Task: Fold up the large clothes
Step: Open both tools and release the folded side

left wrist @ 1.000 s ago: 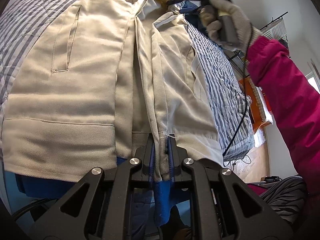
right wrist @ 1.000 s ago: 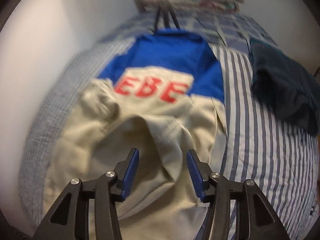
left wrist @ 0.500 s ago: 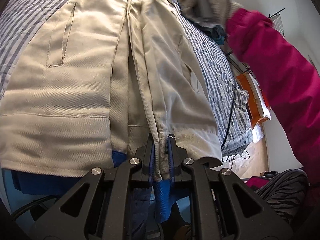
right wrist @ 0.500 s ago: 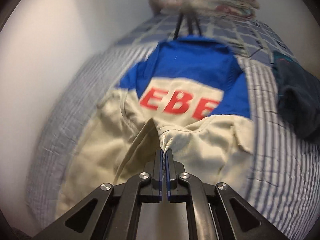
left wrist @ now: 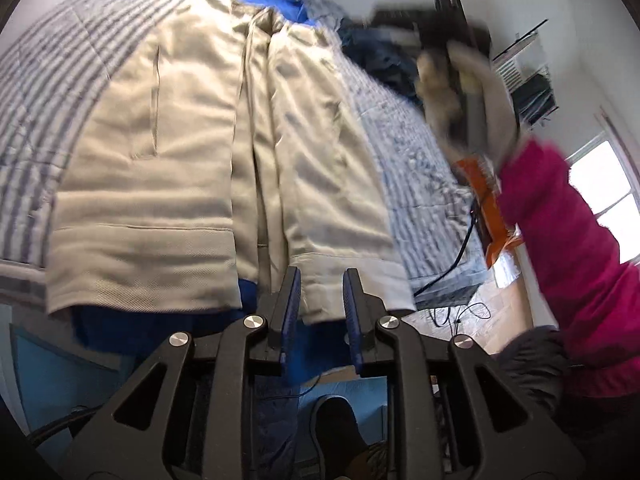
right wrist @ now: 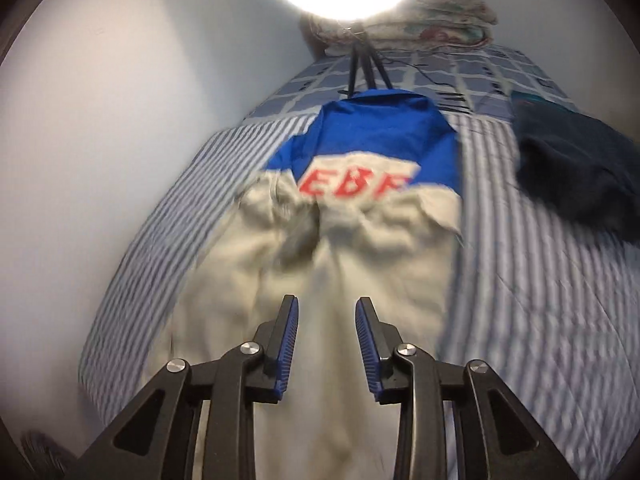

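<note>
Your left gripper has just been opening; its jaws stand narrowly parted with the beige jacket hem behind the gap, pads clear. Your right gripper has also just opened, moderately wide, with nothing between its fingers. The jacket lies flat on the striped bed, its blue collar at twelve o'clock. A dark garment lies at two o'clock.

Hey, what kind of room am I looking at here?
Most likely a bedroom. A beige and blue jacket lies spread on a bed with a striped cover, patterned bedding is piled at its far end, and a window sits beside it.
</note>
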`<state>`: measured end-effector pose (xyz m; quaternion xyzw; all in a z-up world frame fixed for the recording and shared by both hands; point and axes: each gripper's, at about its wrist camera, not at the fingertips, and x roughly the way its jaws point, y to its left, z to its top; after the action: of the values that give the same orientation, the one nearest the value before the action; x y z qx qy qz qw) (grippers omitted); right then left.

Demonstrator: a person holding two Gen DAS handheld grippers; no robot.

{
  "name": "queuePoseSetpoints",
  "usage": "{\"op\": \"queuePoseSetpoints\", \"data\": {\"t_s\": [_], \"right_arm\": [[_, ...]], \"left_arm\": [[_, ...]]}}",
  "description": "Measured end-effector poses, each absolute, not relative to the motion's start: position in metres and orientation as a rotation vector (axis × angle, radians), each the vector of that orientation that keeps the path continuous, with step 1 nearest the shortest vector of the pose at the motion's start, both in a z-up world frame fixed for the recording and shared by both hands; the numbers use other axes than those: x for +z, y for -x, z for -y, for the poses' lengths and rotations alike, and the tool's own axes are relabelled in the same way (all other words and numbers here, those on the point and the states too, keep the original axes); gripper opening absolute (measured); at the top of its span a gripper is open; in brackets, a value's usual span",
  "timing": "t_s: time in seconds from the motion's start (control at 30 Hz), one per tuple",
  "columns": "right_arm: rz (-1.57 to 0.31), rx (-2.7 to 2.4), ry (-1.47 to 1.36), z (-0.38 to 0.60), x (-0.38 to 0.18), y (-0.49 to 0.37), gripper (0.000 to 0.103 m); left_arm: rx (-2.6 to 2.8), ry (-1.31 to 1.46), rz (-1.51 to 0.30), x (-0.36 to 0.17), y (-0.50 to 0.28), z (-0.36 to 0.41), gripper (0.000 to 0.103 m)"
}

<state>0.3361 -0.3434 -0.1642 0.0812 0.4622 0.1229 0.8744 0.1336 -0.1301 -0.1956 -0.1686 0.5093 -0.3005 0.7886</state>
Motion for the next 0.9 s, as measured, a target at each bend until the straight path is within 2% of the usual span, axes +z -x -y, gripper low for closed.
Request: {"op": "queuePoseSetpoints", "data": {"t_s": [0.1,0.23,0.4,0.47,0.5,0.6,0.83,0.9], "right_arm": [[-0.986,0.293,-0.167,0.346,-0.171,-0.277,0.032],[-1.015,0.331,-0.207,0.343,-0.19,-0.219,0.032],[-1.054,0.319,-0.141,0.33,-0.213,-0.183,0.031],[-1.05,0.323,-0.109,0.327,-0.216,-0.179,0.031],[-1.048,0.326,-0.098,0.326,-0.217,-0.177,0.033],[-1.068,0.363,-0.119,0.327,-0.222,-0.174,0.044],[-1.026,0.302,-0.11,0.33,-0.225,-0.193,0.043],[-0.982,0.262,-0.099,0.331,-0.219,-0.21,0.038]], "left_arm": [[-0.659,0.341,-1.063,-0.185,-0.131,0.133,0.034],[-0.643,0.311,-1.073,-0.187,-0.148,0.148,0.035],[-0.626,0.261,-1.151,-0.214,-0.169,0.171,0.035],[-0.612,0.279,-1.183,-0.227,-0.172,0.172,0.025],[-0.596,0.29,-1.196,-0.233,-0.173,0.171,0.008],[-0.592,0.278,-1.168,-0.233,-0.164,0.166,0.004],[-0.552,0.17,-1.119,-0.224,-0.151,0.16,0.003],[-0.552,0.149,-1.109,-0.22,-0.149,0.162,0.003]]}}
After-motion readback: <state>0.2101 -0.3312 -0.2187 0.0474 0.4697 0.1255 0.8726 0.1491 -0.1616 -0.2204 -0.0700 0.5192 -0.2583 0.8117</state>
